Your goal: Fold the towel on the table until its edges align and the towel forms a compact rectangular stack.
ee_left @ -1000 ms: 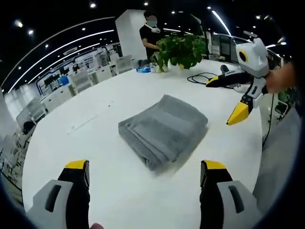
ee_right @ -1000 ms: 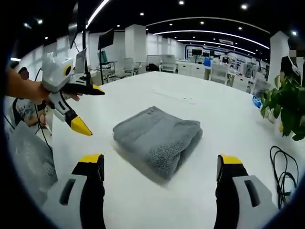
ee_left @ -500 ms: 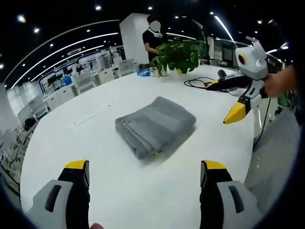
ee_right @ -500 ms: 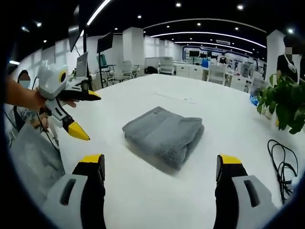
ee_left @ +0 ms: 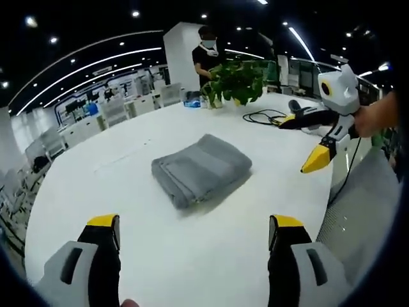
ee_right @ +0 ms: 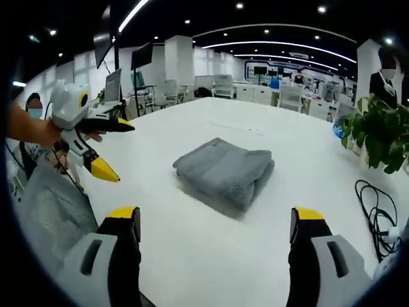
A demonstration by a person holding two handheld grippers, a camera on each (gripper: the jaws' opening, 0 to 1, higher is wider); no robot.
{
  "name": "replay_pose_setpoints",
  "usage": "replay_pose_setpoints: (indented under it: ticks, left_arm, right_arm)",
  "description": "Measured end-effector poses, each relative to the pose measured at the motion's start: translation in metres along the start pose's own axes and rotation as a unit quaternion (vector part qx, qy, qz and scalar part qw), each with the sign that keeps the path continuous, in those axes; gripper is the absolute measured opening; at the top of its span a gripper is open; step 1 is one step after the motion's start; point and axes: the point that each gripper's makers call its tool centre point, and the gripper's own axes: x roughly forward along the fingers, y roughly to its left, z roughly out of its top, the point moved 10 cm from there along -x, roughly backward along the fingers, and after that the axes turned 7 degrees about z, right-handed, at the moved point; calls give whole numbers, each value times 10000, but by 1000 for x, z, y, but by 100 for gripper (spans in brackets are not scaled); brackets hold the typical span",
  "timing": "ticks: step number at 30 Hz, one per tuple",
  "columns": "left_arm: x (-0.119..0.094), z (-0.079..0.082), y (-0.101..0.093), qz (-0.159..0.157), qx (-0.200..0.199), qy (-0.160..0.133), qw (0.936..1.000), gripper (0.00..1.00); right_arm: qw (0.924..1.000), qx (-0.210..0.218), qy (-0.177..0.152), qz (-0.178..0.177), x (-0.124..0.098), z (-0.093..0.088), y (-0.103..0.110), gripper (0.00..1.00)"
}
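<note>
Left gripper [ee_left: 192, 231] held with jaws wide apart, empty, above the white table [ee_left: 128, 243]. Grey towel [ee_left: 200, 169] folded into a compact stack mid-table, well apart from both grippers. Right gripper [ee_right: 217, 225] likewise spread and empty, towel [ee_right: 225, 172] ahead. Potted plant [ee_right: 378, 134] and black cable [ee_right: 376, 211] at far right.

In the left gripper view, the folded towel [ee_left: 200, 168] lies on the table [ee_left: 115, 192] at centre. The plant [ee_left: 235, 80] stands at 12 o'clock behind it, the cable [ee_left: 263, 116] at 1 o'clock. The right gripper [ee_left: 305, 146] hangs at 3 o'clock, apart from the towel. In the right gripper view, the left gripper [ee_right: 110, 149] hangs at 9 o'clock of the towel.
</note>
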Motion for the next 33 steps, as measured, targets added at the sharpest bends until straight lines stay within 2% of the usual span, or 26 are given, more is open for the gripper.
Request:
replay_pose_setpoints:
  ticks: [5,6,14,18,20,26,30,33]
  left_arm:
    - [-12,0,-5,56,-145,-185,9997,99]
    - [-14,-1,-5,72,-210,-245,9995,99]
    - [-32,-8,-5,181,-431,-256,9986,99]
    - [-41,-11,-8,222,-272,-346,9988,99]
    - [-45,-13,-11,246,-55,-325,9992,99]
    - [-51,-20,-20,252,-91,-370,9990,99]
    - [-55,-26,-24,277,-140,-325,9990,99]
    - [-59,-20,-26,267,-18,-473,9985,99]
  right_arm:
    - [9999,26,-76,138,-6,-3,9,99]
    - [9998,-110,-57,131,-8,-4,13,99]
    - [9998,6,-179,25,-20,-8,23,99]
    - [9998,-13,-197,-14,-31,-11,28,99]
    - [9997,-75,-206,-48,-36,-12,32,99]
    - [9990,66,-408,-158,-45,-13,40,99]
    - [9983,-47,-540,-191,-47,-11,47,99]
    - [9977,-17,-651,-203,-46,-10,50,99]
